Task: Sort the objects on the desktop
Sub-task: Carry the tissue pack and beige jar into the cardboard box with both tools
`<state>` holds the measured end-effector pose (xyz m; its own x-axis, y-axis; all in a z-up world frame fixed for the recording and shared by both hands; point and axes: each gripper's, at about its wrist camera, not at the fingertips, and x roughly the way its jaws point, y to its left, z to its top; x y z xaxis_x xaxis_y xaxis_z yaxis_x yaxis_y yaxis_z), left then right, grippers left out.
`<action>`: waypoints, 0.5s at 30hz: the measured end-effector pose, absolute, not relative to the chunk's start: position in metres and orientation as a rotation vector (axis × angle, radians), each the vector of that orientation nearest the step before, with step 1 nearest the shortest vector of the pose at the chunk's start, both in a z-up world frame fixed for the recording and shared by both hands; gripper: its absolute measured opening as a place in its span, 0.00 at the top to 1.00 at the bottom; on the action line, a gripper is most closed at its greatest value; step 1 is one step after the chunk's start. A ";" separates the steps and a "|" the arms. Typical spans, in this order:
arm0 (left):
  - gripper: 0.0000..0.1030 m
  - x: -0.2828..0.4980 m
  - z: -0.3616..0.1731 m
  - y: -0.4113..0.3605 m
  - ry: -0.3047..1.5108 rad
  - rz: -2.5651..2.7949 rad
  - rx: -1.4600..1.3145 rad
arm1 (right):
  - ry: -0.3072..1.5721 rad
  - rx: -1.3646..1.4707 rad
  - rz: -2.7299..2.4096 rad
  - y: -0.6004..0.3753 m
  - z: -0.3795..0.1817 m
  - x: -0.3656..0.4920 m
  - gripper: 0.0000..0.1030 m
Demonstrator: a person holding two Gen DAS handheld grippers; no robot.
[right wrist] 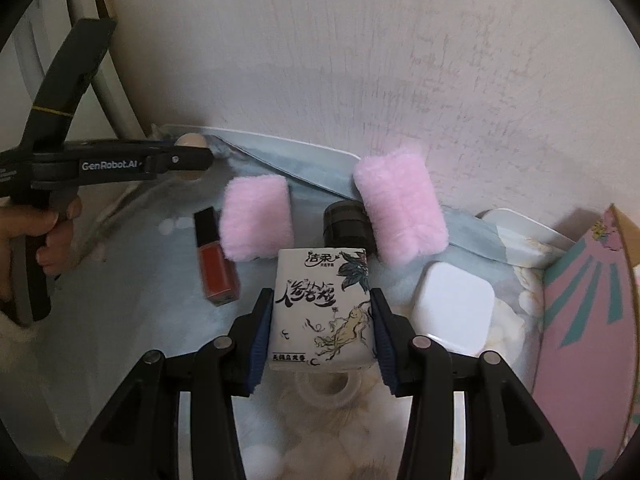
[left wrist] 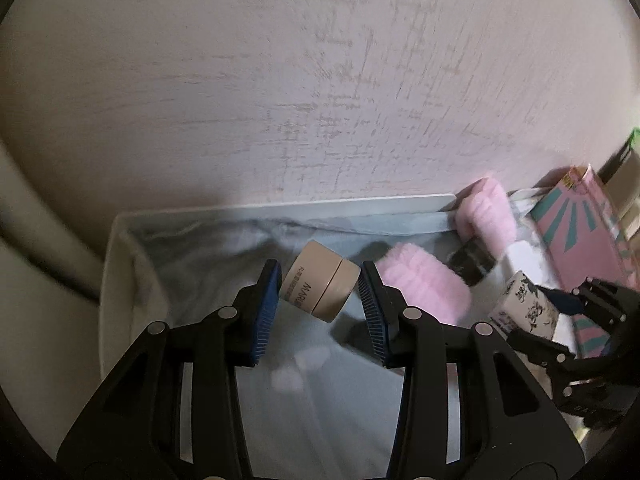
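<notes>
My left gripper (left wrist: 320, 304) is shut on a beige cream jar (left wrist: 320, 286), held tilted above the pale blue cloth (left wrist: 320, 392). In the right wrist view that same left gripper (right wrist: 188, 158) shows at the far left, with the beige jar (right wrist: 191, 141) peeking out behind its tip. My right gripper (right wrist: 320, 334) is shut on a white tissue pack (right wrist: 322, 314) printed with ink drawings; its blue pads press both sides. The tissue pack (left wrist: 524, 308) also appears at the right of the left wrist view, held by the right gripper (left wrist: 560, 304).
On the cloth lie two pink fluffy rolls (right wrist: 256, 222) (right wrist: 402, 212), a red lip gloss tube (right wrist: 214, 258), a dark round jar (right wrist: 346, 224), a white square case (right wrist: 454, 314) and a clear tape roll (right wrist: 326, 390). A pink box (right wrist: 588, 320) stands at the right. A plastered wall (right wrist: 320, 60) rises close behind.
</notes>
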<state>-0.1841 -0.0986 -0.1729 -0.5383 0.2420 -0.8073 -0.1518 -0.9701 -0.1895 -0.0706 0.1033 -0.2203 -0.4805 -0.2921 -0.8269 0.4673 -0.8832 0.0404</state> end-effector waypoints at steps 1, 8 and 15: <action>0.64 -0.179 -0.167 -0.099 -0.152 2.573 -1.374 | 0.257 1.272 -2.360 0.103 -0.215 -0.068 0.59; 0.64 -0.150 -0.118 -0.077 -0.146 2.588 -1.380 | 0.197 1.313 -2.349 0.107 -0.168 -0.040 0.59; 0.64 -0.126 -0.079 -0.041 -0.170 2.542 -1.371 | 0.188 1.363 -2.346 0.133 -0.138 -0.035 0.59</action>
<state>-0.1262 -0.0414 -0.0787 -0.5271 0.2715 -0.8053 -0.1615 -0.9623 -0.2187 -0.0351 0.1328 -0.1384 -0.4321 -0.2864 -0.8551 0.4190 -0.9034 0.0909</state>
